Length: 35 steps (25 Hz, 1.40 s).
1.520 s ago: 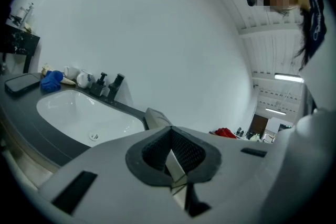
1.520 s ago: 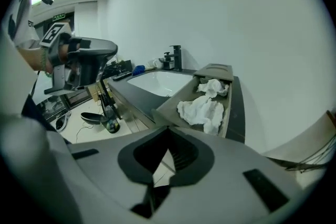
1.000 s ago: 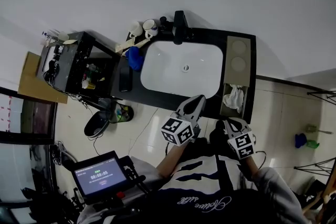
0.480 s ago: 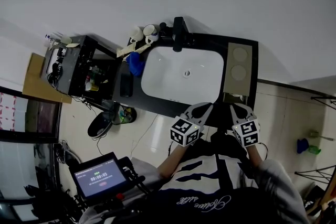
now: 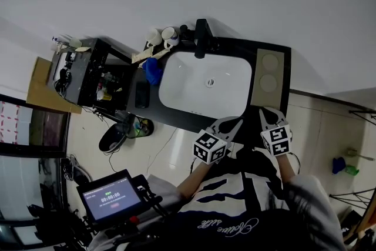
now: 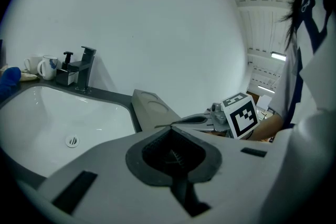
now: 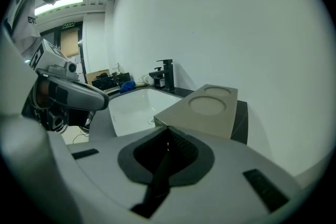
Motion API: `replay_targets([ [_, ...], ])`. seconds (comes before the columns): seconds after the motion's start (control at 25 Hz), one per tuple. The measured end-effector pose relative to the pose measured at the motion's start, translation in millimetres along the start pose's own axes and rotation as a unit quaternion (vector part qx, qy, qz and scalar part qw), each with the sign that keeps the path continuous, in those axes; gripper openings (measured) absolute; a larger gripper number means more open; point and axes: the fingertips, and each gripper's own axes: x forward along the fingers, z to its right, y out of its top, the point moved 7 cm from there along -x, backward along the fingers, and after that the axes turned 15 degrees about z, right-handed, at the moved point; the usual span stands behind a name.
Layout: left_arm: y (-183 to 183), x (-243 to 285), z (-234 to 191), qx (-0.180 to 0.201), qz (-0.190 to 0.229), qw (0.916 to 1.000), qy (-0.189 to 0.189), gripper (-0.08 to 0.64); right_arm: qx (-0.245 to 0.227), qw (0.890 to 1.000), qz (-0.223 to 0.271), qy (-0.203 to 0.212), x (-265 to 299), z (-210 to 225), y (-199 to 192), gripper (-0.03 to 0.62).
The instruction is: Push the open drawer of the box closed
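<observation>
The beige box (image 5: 269, 71) with two round recesses on top stands at the right end of the dark counter, beside the white sink (image 5: 205, 80). No drawer sticks out of its near side in the head view. My right gripper (image 5: 268, 111) is shut, its tips against the box's near edge. In the right gripper view the box (image 7: 211, 106) lies just beyond the closed jaws. My left gripper (image 5: 235, 122) is shut too, held at the counter's front edge by the sink, holding nothing. The left gripper view shows the box (image 6: 150, 106) and my right gripper (image 6: 195, 121).
A black faucet (image 5: 201, 38), two mugs (image 5: 161, 35) and a blue cloth (image 5: 151, 70) sit at the sink's back and left. A black shelf unit (image 5: 82, 70) full of items stands further left. A small screen (image 5: 108, 197) is near my body.
The drawer, open with a white cloth inside a second ago, has slid into the box. My right gripper moved forward with it to the box's near edge; the left drifted slightly right.
</observation>
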Motion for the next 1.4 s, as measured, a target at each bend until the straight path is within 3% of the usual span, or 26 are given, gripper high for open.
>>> replay_targets([
  [0.36, 2.1, -15.0, -3.4, 0.000, 0.020, 0.9998, -0.001, 0.000, 0.085, 0.995, 0.041, -0.035, -24.1, -20.7, 4.4, -0.003],
  [0.56, 1.4, -32.1, 11.8, 0.007, 0.020, 0.9994, -0.026, 0.000, 0.082, 0.995, 0.048, -0.042, -47.4, -46.9, 1.1, -0.003],
  [0.88, -5.9, -99.4, 61.6, 0.038, 0.013, 0.9967, -0.071, 0.000, 0.086, 0.989, 0.079, -0.088, -120.6, -116.2, 11.3, -0.003],
  [1.16, -29.2, -133.8, 64.2, 0.007, 0.017, 0.9965, -0.081, 0.000, 0.092, 0.985, 0.087, -0.114, -147.5, -161.5, -5.9, -0.003],
  [1.28, -20.1, -138.5, 65.0, -0.021, 0.041, 0.9959, -0.077, 0.000, 0.064, 0.988, 0.083, -0.112, -150.6, -170.6, -2.6, -0.003],
  [1.4, -13.3, -149.3, 88.3, -0.023, 0.067, 0.9945, -0.077, 0.000, 0.050, 0.989, 0.094, -0.107, -172.4, -177.2, -0.1, -0.003],
])
